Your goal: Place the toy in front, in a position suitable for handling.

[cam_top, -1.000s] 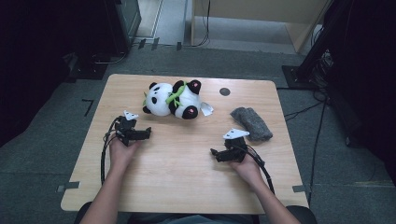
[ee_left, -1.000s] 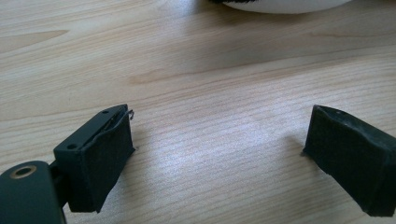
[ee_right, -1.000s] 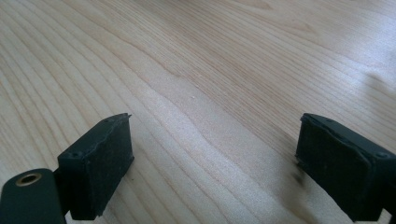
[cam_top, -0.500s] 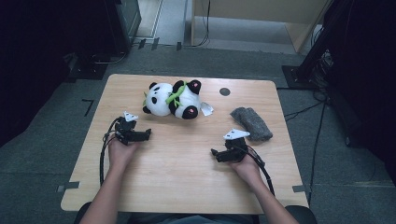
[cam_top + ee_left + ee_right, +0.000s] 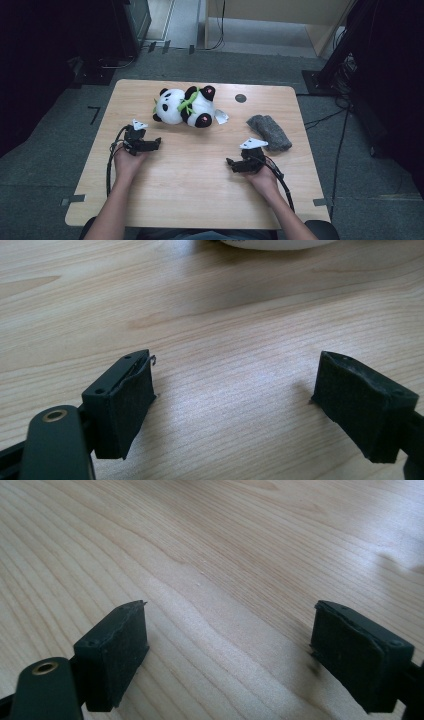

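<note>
Both tools rest on the bench (image 5: pixel 200 200) near its front edge, nothing between them. The left tool (image 5: pixel 156 143), jaws spread after closing slightly, faces the panda toy (image 5: pixel 186 106) for a grasp. The right tool (image 5: pixel 231 163) is spread too.

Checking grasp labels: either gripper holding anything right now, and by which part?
Nothing held. Left gripper and right gripper both stand open over bare table; the left's jaws have just been closing slightly, nothing between them. Panda plush lies untouched.
</note>
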